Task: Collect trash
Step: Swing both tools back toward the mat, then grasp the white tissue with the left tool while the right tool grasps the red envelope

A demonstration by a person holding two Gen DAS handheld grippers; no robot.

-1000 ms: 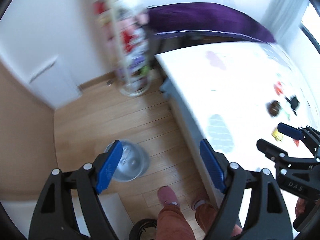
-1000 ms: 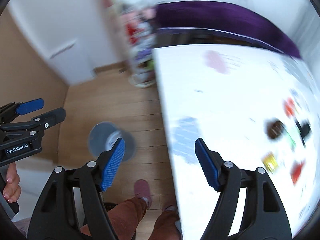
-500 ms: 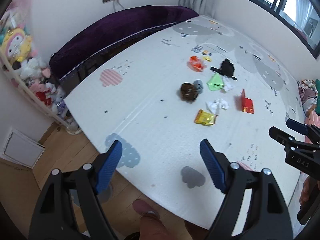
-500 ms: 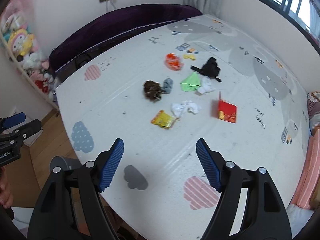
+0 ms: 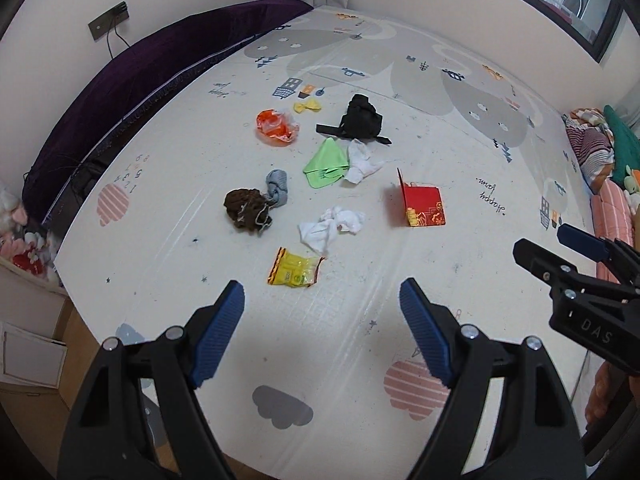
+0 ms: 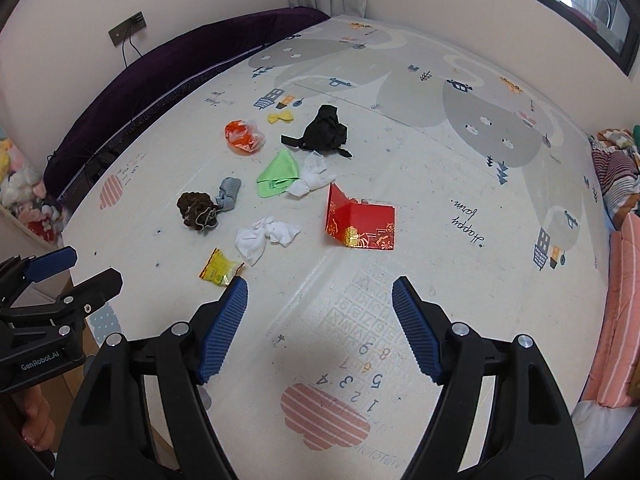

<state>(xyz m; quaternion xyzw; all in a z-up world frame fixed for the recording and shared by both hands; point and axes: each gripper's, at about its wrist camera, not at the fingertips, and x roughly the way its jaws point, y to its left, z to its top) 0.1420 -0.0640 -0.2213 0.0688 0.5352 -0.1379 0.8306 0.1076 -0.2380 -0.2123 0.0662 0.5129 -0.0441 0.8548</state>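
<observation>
Trash lies scattered on a raised play mat (image 5: pixel 440 128). A yellow wrapper (image 5: pixel 295 272) lies nearest, just ahead of my open, empty left gripper (image 5: pixel 322 312). Beyond it are a white tissue (image 5: pixel 330 229), a red folded card (image 5: pixel 422 208), a brown clump (image 5: pixel 246 210), a grey sock (image 5: pixel 278 186), a green cloth (image 5: pixel 325 163), an orange bag (image 5: pixel 276 125) and a black cloth (image 5: pixel 360 118). My right gripper (image 6: pixel 320 308) is open and empty above the mat, with the wrapper (image 6: pixel 220 269) at its left finger and the card (image 6: pixel 360 222) ahead.
A purple cushion (image 5: pixel 160 68) runs along the mat's far left edge by the wall. Bedding (image 5: pixel 600 152) lies at the right. Stuffed toys (image 6: pixel 20 184) sit at the left. Wooden floor shows below the mat's near-left corner.
Both grippers swung from the floor and a grey bin up and right to face the mat, then moved closer to the trash. Both stay open.
</observation>
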